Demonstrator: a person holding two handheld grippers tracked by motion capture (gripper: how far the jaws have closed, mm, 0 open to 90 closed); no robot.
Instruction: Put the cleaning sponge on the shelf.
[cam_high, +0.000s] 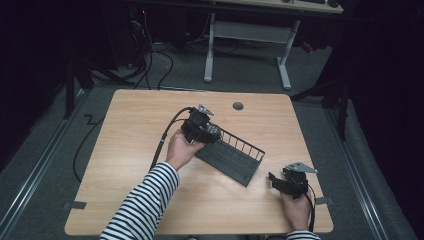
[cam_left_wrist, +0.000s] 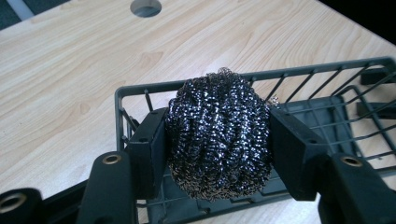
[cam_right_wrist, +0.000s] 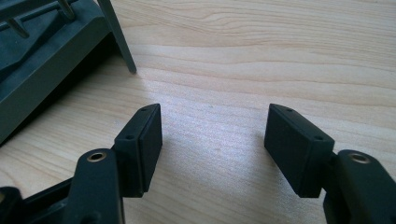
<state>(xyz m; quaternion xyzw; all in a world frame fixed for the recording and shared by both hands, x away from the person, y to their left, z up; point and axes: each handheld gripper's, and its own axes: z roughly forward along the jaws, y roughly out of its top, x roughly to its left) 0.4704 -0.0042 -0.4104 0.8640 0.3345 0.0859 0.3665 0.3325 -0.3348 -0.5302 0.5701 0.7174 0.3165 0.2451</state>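
The left claw (cam_high: 209, 131), held by a hand (cam_high: 181, 148) coming out of a black-and-white striped sleeve (cam_high: 142, 206), is clamped on a round dark steel-wool scouring ball (cam_left_wrist: 219, 135), its two black jaws pressing the ball from either side. Just beyond and below that claw sits a dark grey plastic tray with a wire rail (cam_left_wrist: 322, 100), so the ball hangs over the tray's near end, close to the corner of the rail. Past the tray, further ahead of the claw, a small grey round grommet (cam_left_wrist: 145, 6) is set into the pale wooden worktop (cam_high: 135, 125). Well apart to the right, the right claw (cam_high: 274, 181) rests low over bare worktop with its jaws spread wide and nothing between them; the tray's corner lies ahead and to its left.
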